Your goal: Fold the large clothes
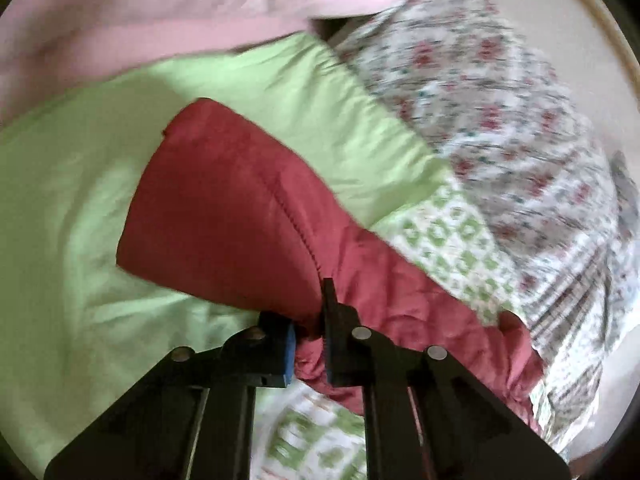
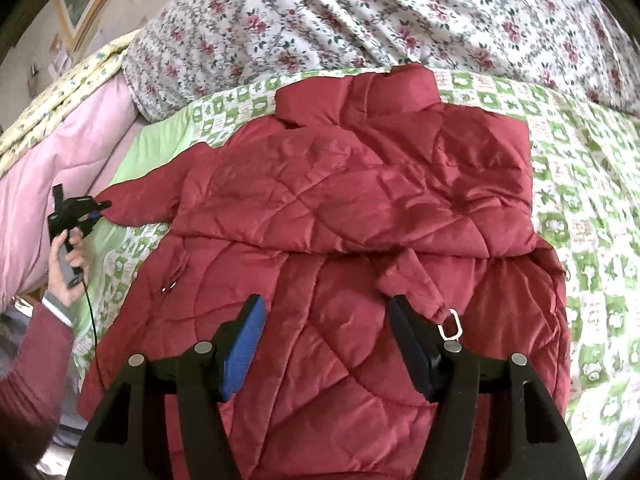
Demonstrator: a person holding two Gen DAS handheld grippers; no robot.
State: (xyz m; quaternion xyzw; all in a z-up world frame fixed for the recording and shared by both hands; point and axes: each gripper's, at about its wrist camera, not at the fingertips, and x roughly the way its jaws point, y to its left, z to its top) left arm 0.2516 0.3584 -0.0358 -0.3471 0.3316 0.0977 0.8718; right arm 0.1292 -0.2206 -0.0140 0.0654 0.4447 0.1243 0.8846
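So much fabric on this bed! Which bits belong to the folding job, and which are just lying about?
Part of the job:
- red quilted jacket
- its sleeve, pinched by the left gripper
- right gripper, open above the jacket

Just lying about:
- floral duvet
- pink quilt
- green patterned bedsheet

Blurred by motion ahead of the left gripper (image 1: 310, 340): sleeve (image 1: 224, 216) and bedding. Cuff edge hidden between its fingers. Below the right gripper (image 2: 326, 350), jacket (image 2: 360, 208) hem cut off by the frame edge.
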